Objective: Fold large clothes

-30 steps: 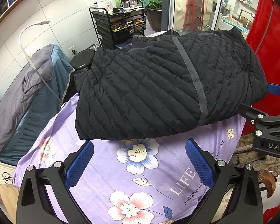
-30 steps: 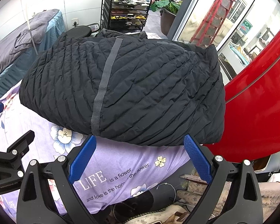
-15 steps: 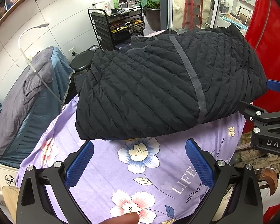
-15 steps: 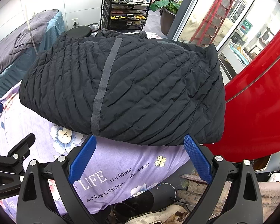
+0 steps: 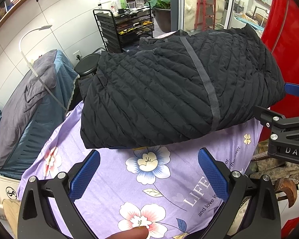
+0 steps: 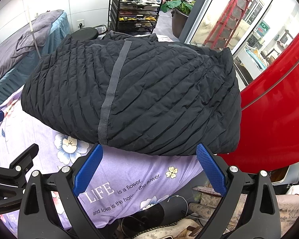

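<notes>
Black quilted jacket (image 5: pixel 175 91) lies folded on the purple floral sheet (image 5: pixel 165 181). Left tongs (image 5: pixel 148 171) and right tongs (image 6: pixel 149 165), both spread and empty, sit just short of its near hem; we should pinch both layers evenly.

A folded black quilted puffer jacket (image 5: pixel 175 91) with a grey strip lies on the desk's purple floral cloth (image 5: pixel 159 189). The left gripper (image 5: pixel 148 171) hovers just short of it, blue-padded fingers (image 5: pixel 84 176) spread wide, holding nothing. The right gripper's black frame (image 5: pixel 285 133) shows at the right edge.
</notes>
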A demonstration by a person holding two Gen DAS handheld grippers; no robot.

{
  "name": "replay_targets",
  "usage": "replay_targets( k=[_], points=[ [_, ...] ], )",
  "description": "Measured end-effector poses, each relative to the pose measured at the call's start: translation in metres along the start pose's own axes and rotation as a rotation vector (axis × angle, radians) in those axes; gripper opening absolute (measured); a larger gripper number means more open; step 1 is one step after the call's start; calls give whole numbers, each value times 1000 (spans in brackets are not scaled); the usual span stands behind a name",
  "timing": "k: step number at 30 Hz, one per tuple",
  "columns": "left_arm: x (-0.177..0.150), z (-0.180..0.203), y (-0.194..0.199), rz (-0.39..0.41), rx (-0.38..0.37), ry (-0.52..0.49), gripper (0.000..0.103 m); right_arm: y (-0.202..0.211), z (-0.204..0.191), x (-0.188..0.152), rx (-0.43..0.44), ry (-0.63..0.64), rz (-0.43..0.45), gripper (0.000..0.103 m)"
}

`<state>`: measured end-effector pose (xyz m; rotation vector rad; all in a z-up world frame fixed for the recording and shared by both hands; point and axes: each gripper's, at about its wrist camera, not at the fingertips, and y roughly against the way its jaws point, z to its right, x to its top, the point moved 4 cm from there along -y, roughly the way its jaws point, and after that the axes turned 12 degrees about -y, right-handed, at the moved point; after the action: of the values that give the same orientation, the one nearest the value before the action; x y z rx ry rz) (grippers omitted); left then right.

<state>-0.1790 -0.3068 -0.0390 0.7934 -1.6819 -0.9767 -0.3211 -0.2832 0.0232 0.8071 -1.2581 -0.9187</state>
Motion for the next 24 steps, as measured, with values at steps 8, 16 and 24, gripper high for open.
replay_targets(
  k=[8, 16, 24],
  points=[
    [1, 0, -1, -1, 2, 0, 97, 0, 0, 0, 1, 1, -2, 93],
    [1, 0, -1, -2, 3, -1, 97, 0, -1, 0, 0, 0, -3, 93],
    [1, 0, 0, 1, 6, -4, 97, 0, -1, -1, 2, 1, -4, 93]
  ],
)
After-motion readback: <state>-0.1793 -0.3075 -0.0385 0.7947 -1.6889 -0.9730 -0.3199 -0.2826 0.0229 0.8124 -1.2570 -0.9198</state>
